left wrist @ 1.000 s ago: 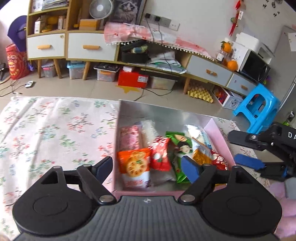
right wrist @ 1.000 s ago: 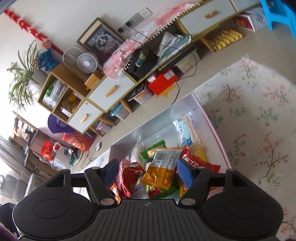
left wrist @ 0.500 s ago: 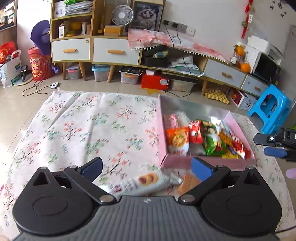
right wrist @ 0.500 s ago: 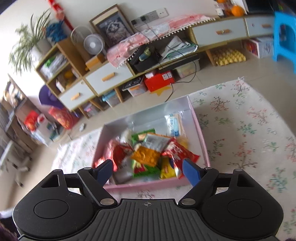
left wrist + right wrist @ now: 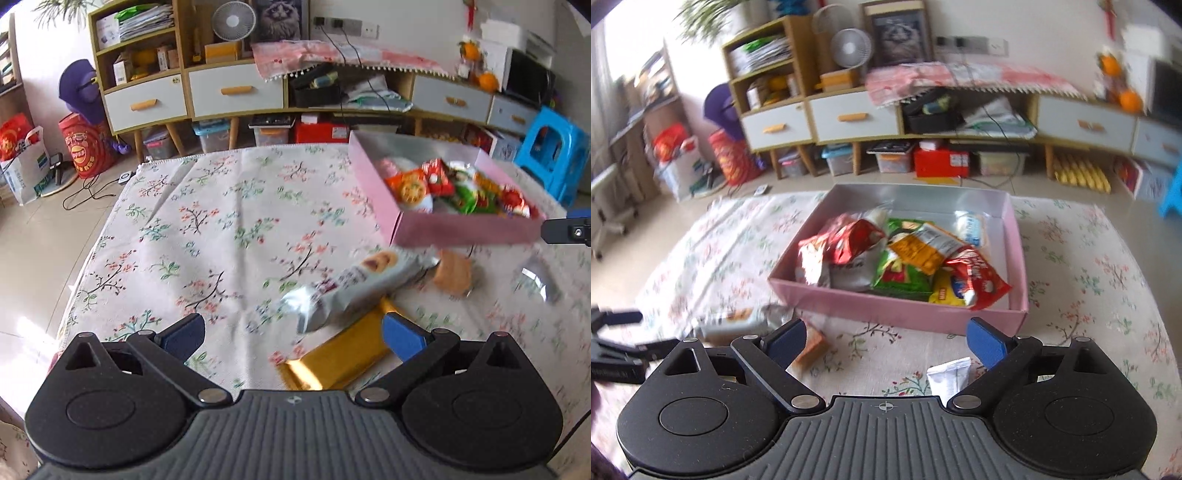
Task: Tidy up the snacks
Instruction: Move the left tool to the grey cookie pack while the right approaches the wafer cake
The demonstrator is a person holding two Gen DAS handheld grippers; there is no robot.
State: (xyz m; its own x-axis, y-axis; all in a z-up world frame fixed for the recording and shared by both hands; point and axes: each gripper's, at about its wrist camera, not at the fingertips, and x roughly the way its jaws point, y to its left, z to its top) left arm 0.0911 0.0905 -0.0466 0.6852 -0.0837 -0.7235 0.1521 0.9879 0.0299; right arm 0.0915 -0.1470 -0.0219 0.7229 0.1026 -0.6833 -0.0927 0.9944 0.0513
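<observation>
A pink box (image 5: 465,230) (image 5: 905,306) holds several snack packets on the floral cloth (image 5: 207,229). In front of it lie a silver biscuit packet (image 5: 354,288) (image 5: 738,323), a gold packet (image 5: 332,360), a small orange-brown snack (image 5: 452,275) (image 5: 812,345) and a white sachet (image 5: 949,376). My left gripper (image 5: 291,338) is open and empty, just short of the gold and silver packets. My right gripper (image 5: 886,338) is open and empty, in front of the box, with the white sachet by its right finger.
A long cabinet (image 5: 236,96) with drawers and storage bins (image 5: 892,162) under it stands behind the cloth. A blue stool (image 5: 554,151) is at the right. Bags (image 5: 26,162) and cables lie on the floor at the left.
Both grippers have drawn back from the box, so the loose packets in front of it have come into view. The left gripper has also shifted left. Both stay open.
</observation>
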